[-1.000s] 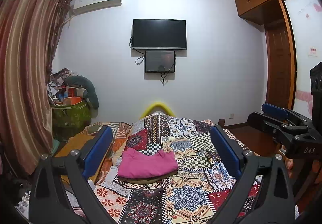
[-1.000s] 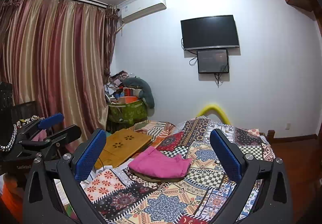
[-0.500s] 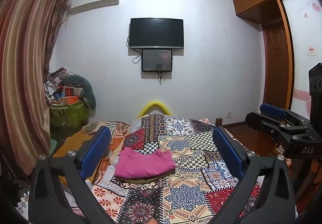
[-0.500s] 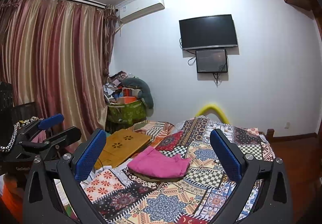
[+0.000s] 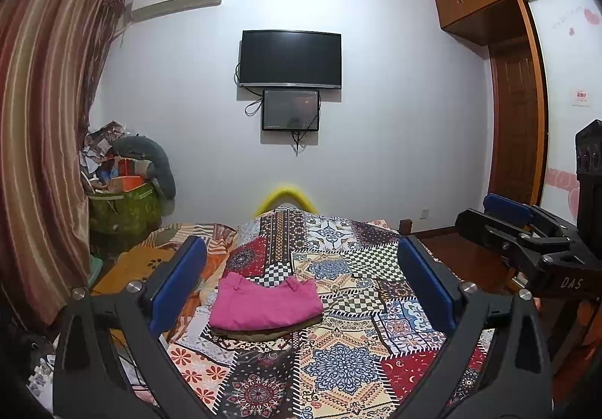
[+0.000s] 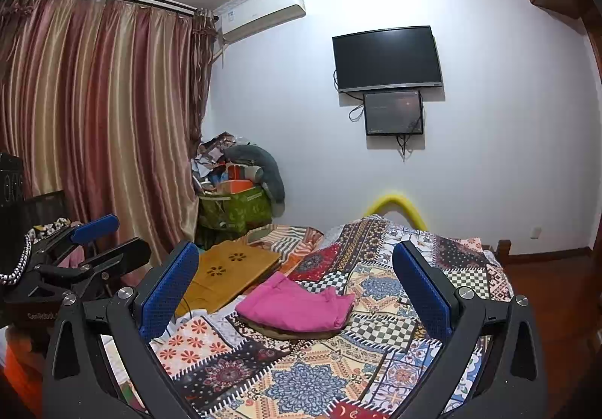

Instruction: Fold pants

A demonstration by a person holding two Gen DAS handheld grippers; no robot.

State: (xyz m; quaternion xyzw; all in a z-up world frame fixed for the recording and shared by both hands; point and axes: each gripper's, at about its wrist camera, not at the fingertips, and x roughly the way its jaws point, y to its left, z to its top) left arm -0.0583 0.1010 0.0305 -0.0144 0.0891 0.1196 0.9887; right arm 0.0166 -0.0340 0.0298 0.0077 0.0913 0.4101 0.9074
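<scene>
Folded pink pants (image 5: 265,302) lie on a darker olive folded garment (image 5: 259,331) on the patchwork bed (image 5: 350,362). They also show in the right wrist view (image 6: 297,306). My left gripper (image 5: 301,283) is open and empty, held above the near end of the bed, well short of the pants. My right gripper (image 6: 295,291) is open and empty too, likewise back from the pants. The right gripper shows at the right edge of the left wrist view (image 5: 504,219), and the left gripper at the left edge of the right wrist view (image 6: 101,238).
A wooden lap tray (image 6: 225,274) lies on the bed left of the pants. A green bin of clutter (image 5: 124,208) stands by the striped curtain (image 6: 94,125). A TV (image 5: 289,59) hangs on the far wall. A wardrobe (image 5: 515,87) is at the right.
Both grippers have tilted slightly, so the room has shifted a little in each view. The pants lie unmoved and both grippers stay open.
</scene>
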